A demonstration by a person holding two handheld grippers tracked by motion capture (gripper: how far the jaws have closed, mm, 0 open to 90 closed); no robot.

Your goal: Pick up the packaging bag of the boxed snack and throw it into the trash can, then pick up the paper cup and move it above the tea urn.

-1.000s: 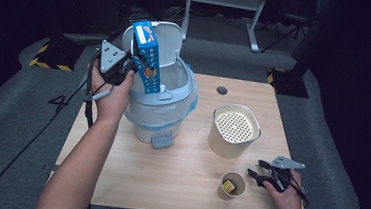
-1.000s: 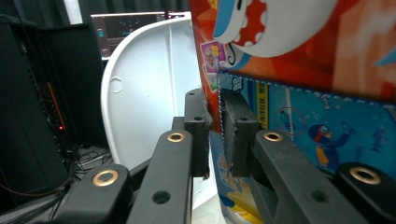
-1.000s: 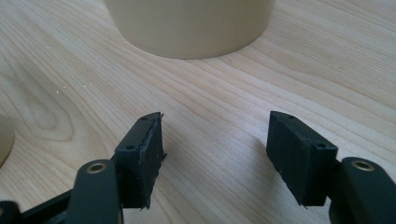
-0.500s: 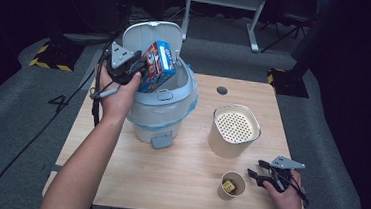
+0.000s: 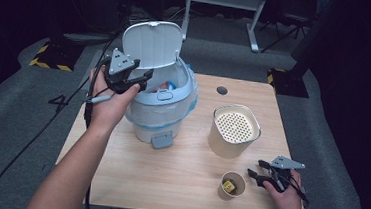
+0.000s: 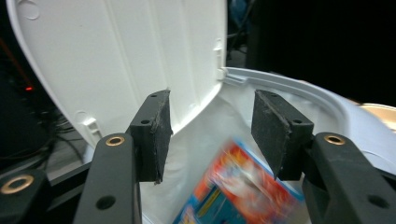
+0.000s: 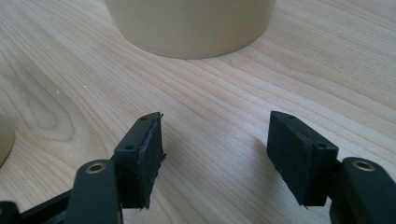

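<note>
Over the left half of the wooden table (image 5: 177,184), the left gripper (image 5: 143,76) hangs at the rim of a pale blue pedal bin (image 5: 165,110), held up in the person's left hand (image 5: 108,101). Its jaws stand apart with nothing between them. In the left gripper view the colourful snack box (image 6: 243,191) lies below the pads, blurred, down inside the bin's white liner; from the high view only an orange and blue corner of it (image 5: 166,86) peeks out in the bin's mouth. The white lid (image 5: 152,44) stands upright behind, in the upper left of the frame.

At the lower right of the high view, the right gripper (image 5: 254,171) rests low by the table's near edge, jaws likewise spread and empty, with bare wood between them in its own view. Just left of it stands a small paper cup (image 5: 231,185) with something yellow inside. Beyond the cup, nearer the middle of the table, sits a cream container (image 5: 234,131) with a perforated top; its base (image 7: 189,25) shows at the top of the right gripper view.
</note>
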